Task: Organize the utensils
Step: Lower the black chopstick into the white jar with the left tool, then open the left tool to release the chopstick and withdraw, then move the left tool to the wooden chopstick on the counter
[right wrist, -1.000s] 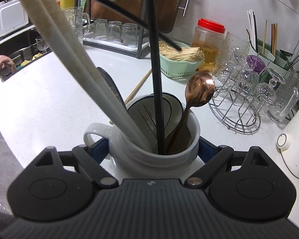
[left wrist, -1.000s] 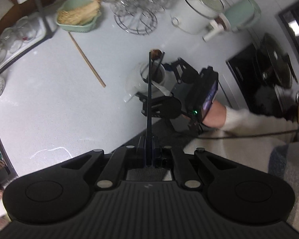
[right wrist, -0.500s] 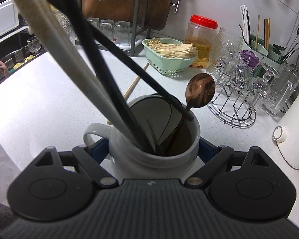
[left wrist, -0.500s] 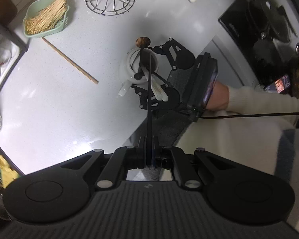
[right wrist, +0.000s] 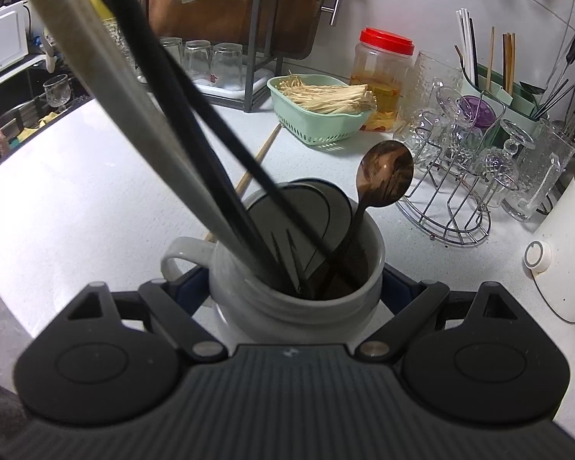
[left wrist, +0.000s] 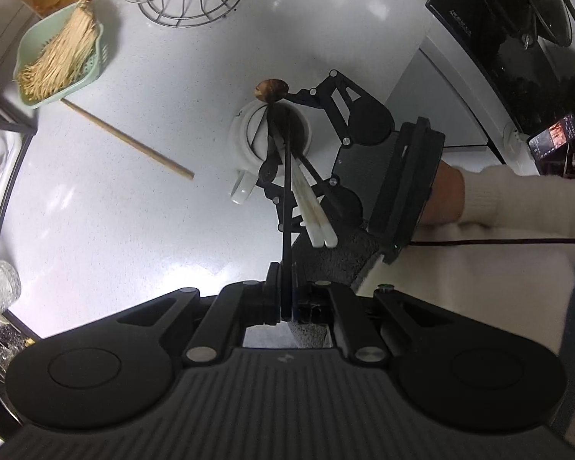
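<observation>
The right gripper (right wrist: 297, 287) has its fingers clamped around the body of a white mug (right wrist: 299, 291), one on each side. This looks meant to steady the mug on the table (left wrist: 115, 211) while utensils go in. The mug's handle sticks out at about 9 o'clock in the right wrist view.

The left gripper (left wrist: 285, 295) points steeply down, its fingers clenched on the upper end of a black chopstick (left wrist: 286, 191). The chopstick's lower end reaches down into the mug's mouth. Holding it by the top probably lets it drop in lengthwise among the others.

Inside the mug stand a bronze spoon (right wrist: 385, 178) leaning toward 1 o'clock, a pair of white chopsticks (left wrist: 312, 211) and other dark sticks, all tilted against the rim.

One wooden chopstick (left wrist: 126, 140) lies loose on the table at about 10 o'clock from the mug in the left wrist view, near a green basket (left wrist: 57, 57). It likely remains to be collected.
</observation>
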Motion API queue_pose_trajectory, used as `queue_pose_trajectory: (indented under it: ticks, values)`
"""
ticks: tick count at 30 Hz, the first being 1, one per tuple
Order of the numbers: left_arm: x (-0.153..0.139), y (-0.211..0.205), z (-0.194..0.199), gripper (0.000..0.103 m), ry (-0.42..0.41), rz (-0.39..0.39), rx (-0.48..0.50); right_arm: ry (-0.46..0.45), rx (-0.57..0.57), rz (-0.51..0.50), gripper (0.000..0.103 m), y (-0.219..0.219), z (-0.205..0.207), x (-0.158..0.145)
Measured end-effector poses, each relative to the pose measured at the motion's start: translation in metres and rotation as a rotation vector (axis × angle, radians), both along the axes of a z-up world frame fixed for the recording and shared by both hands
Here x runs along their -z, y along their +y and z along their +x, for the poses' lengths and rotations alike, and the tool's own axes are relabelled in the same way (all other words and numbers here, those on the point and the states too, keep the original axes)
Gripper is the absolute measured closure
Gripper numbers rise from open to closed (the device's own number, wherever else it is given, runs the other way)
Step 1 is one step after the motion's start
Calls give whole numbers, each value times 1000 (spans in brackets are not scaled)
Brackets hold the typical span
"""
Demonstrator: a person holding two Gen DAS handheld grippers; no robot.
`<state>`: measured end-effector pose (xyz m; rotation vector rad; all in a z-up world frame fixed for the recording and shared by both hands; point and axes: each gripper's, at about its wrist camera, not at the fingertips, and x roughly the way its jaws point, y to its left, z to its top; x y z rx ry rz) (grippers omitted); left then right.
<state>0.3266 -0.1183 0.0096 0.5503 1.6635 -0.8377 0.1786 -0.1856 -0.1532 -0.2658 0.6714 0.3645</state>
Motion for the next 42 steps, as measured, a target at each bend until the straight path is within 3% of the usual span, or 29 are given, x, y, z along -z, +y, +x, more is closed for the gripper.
queue_pose_trajectory:
  ticks: [11, 13, 16, 22, 28, 34, 42]
  values:
    - [5, -4, 6, 96, -97, -29, 26, -9, 4, -1, 10, 3, 4, 0]
    - [0, 0, 5, 87, -115, -49, 9, -9, 1, -1, 10, 3, 5, 0]
    - [-9, 12, 6, 67, -156, -102, -45, -6, -3, -1, 10, 2, 6, 0]
    - [-24, 41, 1, 62, -255, -231, -174, -6, -13, 1, 10, 2, 7, 0]
    - [-21, 69, -4, 55, -420, -315, -342, -5, -21, 5, 10, 1, 9, 0]
    - [1, 92, -10, 42, -557, -339, -487, -5, 4, 5, 10, -2, 12, 0]
    - [37, 111, -10, 40, -643, -335, -624, -6, 36, 5, 10, -7, 15, 1]
